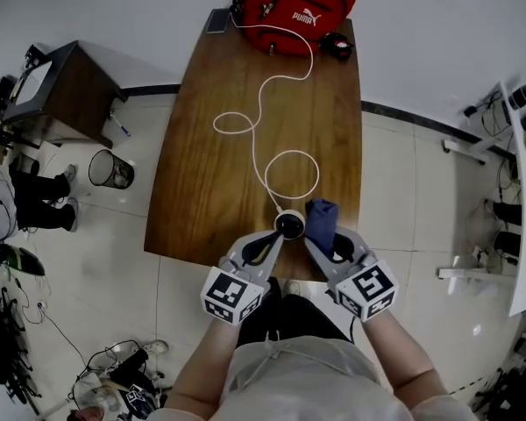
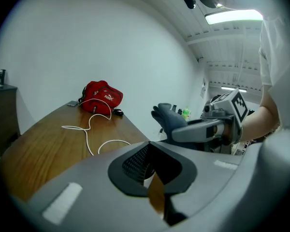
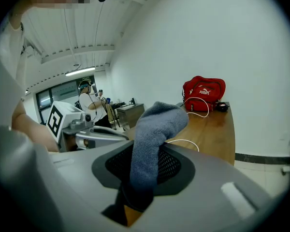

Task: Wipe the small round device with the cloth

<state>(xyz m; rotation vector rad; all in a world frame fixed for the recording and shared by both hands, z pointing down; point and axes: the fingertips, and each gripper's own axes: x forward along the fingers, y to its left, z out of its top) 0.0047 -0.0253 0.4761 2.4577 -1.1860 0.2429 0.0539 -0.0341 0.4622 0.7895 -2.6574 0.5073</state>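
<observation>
Trailing from the small round device (image 1: 289,224) toward the far end of the wooden table (image 1: 210,191), a white cable (image 1: 253,152) loops up to a red bag (image 1: 295,9). Well left of the device, on pale floor tiles (image 1: 403,191), stand a mesh wastebasket (image 1: 110,169) and a dark cabinet (image 1: 66,90). The left gripper (image 1: 279,233) has its jaws closed on the device, though its own view shows only a whitish sliver between them. Just right of the device, the right gripper (image 1: 323,239) clamps a blue-grey cloth (image 3: 157,129), which hides its jaw tips. White walls rise behind.
</observation>
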